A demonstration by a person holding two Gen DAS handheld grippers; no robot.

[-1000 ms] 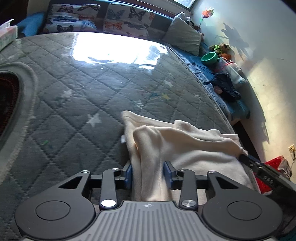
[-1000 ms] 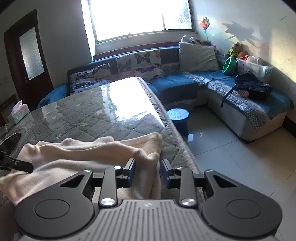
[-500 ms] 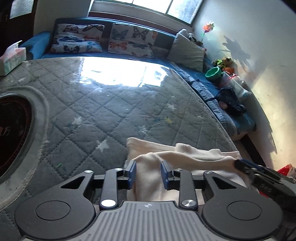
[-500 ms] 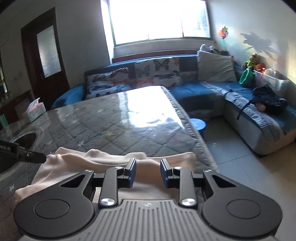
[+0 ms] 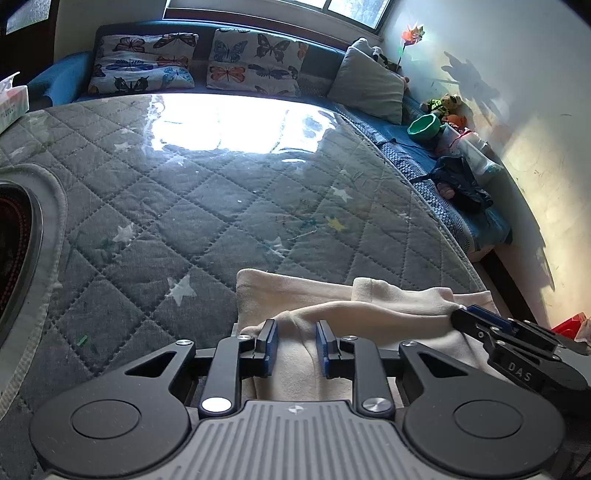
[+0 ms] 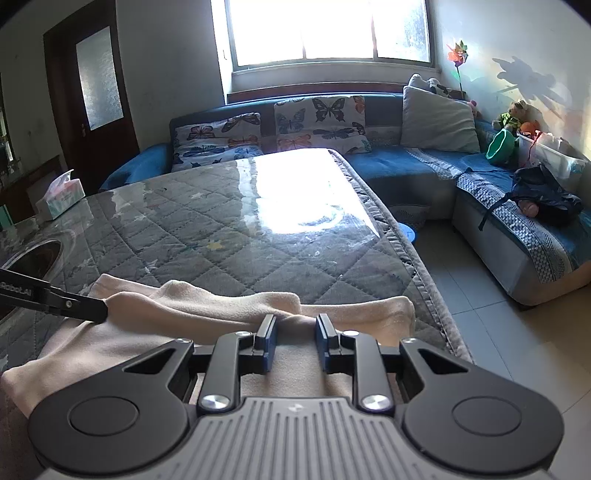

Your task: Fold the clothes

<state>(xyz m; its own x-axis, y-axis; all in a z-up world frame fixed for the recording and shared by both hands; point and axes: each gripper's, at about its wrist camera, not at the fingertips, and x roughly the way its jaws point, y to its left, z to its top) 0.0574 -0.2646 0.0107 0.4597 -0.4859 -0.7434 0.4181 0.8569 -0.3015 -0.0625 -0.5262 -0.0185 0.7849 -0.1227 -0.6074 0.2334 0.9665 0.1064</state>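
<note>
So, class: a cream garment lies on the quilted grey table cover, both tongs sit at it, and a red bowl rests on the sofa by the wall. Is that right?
Not quite: the bowl is green, as the right wrist view shows. The cream garment does lie on the quilted grey table cover, with both tongs at it.

This was a home living room. A blue L-shaped sofa [image 6: 413,166] ran along the walls from 11 to 2 o'clock, carrying butterfly-print cushions [image 6: 317,122] and a plain grey pillow [image 6: 436,122]. A bright window [image 6: 328,31] stood at 12 o'clock and a dark wooden door with a frosted pane [image 6: 98,81] at 10 o'clock. Soft toys [image 6: 515,112] and a paper pinwheel [image 6: 457,55] sat at 2 o'clock. A grey quilted star-pattern cover under clear plastic [image 6: 229,236] dressed the bench, with a tissue box [image 6: 61,197] at 9 o'clock. The floor [image 6: 491,332] was pale tile.
</note>
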